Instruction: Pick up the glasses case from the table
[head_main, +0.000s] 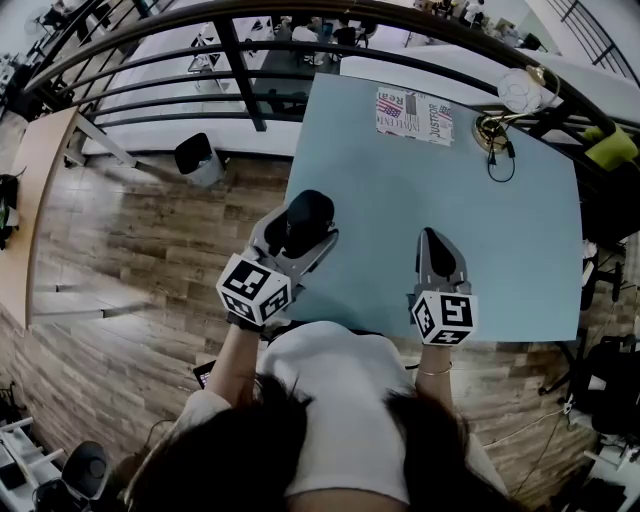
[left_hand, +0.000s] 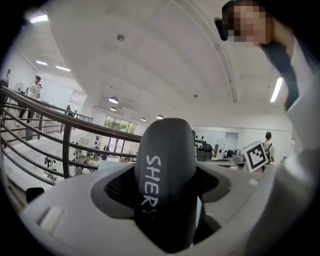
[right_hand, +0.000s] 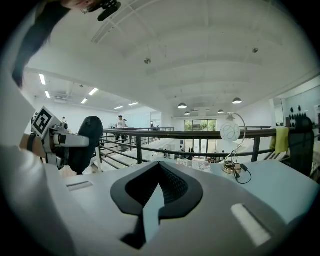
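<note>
The glasses case is a black, rounded hard case with white lettering, and it fills the middle of the left gripper view. My left gripper is shut on it and holds it off the pale blue table, above the table's left front corner. Its jaws stand wide around the case's sides. My right gripper hovers over the front of the table with its jaws together and nothing in them. The right gripper view shows the held case at its far left.
At the table's far end lie a printed paper and a desk lamp with a round white shade, a brass base and a black cable. A dark railing runs behind the table. To the left is wood floor with a small black stool.
</note>
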